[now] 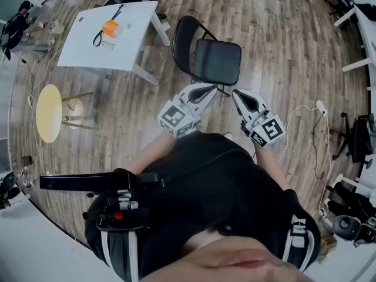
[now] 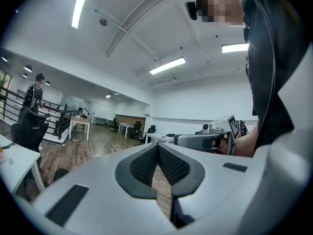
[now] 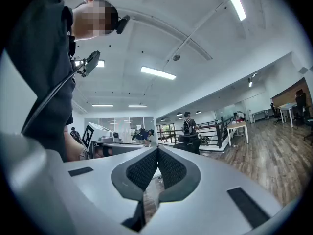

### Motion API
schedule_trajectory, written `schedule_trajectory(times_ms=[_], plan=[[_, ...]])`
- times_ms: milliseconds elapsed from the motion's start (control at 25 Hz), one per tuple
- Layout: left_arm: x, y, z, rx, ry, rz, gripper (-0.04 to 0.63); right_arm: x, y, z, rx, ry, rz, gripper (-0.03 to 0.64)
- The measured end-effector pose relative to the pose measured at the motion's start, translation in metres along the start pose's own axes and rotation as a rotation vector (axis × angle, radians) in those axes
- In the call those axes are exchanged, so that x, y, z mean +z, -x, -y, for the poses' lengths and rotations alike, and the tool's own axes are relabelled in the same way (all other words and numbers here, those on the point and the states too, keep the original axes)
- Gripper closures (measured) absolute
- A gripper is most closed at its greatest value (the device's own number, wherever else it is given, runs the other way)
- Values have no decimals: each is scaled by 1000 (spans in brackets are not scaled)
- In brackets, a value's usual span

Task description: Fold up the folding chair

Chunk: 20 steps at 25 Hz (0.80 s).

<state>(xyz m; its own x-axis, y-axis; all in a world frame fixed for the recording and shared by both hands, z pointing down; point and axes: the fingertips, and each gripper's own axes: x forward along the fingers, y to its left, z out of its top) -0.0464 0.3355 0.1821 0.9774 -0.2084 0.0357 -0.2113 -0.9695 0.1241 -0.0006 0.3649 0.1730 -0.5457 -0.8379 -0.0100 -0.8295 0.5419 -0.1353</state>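
Tools come first: both are held level and side by side, close in front of the person's dark-clothed body. The white left tool (image 1: 210, 89) has its dark ribbed pads (image 2: 144, 164) pressed together with nothing between them. The white right tool (image 1: 238, 94) is likewise closed and empty, its pads (image 3: 171, 168) meeting along one line. Neither touches anything. Just beyond their tips, the black folding chair with a thin metal frame (image 1: 216, 62) stands unfolded on the brown wooden plank floor (image 1: 276, 34). Its seat is flat and nearest the tools, and its rounded backrest is on the far left side. Farther left stands a white rectangular tabletop (image 1: 88, 46) bearing a small orange object (image 1: 111, 28) and a black strap (image 1: 97, 38). Nearer, at the left, is a round pale-yellow stool (image 1: 49, 113). To the right, a white cable with a plug block (image 1: 321, 106) trails over the floor.
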Motion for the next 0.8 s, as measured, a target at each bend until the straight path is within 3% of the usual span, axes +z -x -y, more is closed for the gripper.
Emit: schedule_trajectory(times_ms=[480,800], plan=[[-8,7,-3,-4,3,-6,591,-2,-3,-3,-6,-2,14,608],[-13,22,-30,-8,29,-14,591,-10,-36,-16,61,-31,5,609]])
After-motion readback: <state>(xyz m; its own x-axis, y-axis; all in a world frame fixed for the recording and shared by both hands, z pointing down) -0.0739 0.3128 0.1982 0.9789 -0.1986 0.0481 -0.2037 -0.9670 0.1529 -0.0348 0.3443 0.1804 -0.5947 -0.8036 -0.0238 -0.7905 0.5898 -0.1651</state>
